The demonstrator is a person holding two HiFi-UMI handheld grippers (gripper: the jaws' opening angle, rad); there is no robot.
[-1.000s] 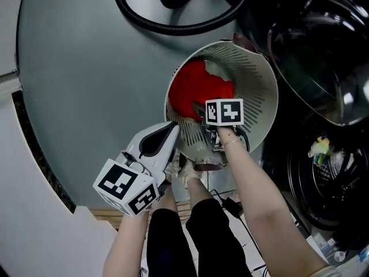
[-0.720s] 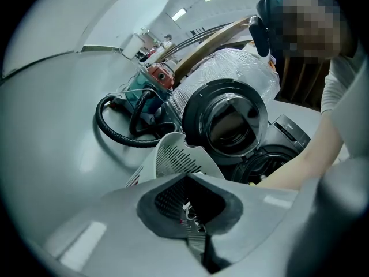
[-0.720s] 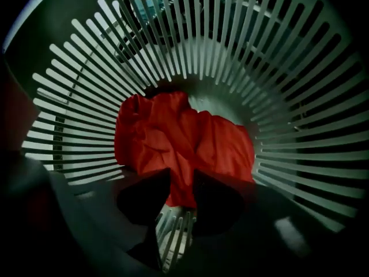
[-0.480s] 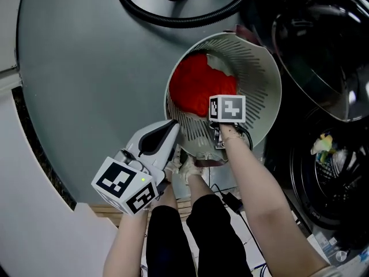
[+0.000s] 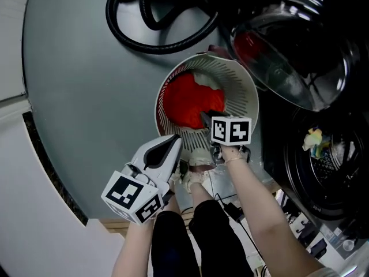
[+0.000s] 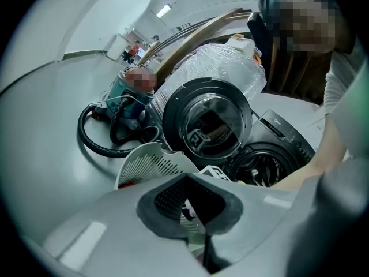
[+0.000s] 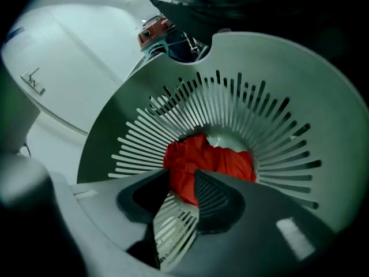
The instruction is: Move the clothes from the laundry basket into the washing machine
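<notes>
Down inside the white slatted plastic laundry basket (image 5: 242, 94), the right gripper (image 7: 183, 183) points steeply at the crumpled red garment of soft fabric (image 7: 218, 157). Its jaws have just been easing apart a little, yet they stand only a narrow slit from each other. A fold of the red garment fills that slit from pad to pad, so the grip is on the cloth. The rest of the garment lies bunched just beyond the tips, on the basket's bottom. Lower in the gap, closer to the gripper's base, the basket's near slatted wall shows through.

The left gripper (image 6: 189, 212) sits just beside the right one, on its left, at the basket's near rim. Its jaws are drawn close, with the basket's thin slatted wall in the slit between the pads, so it holds the basket by that wall.

Ahead of the left gripper and past the basket stands the dark front-loading washing machine (image 5: 293, 166), its round glass door (image 5: 288, 62) swung open. From the right gripper, the open drum lies well off to its right, and a small pale yellowish piece of laundry (image 5: 314, 138) shows inside. A thick black ribbed hose (image 6: 82, 133) curls on the grey floor (image 5: 86, 85), ahead and to the left of the left gripper.
</notes>
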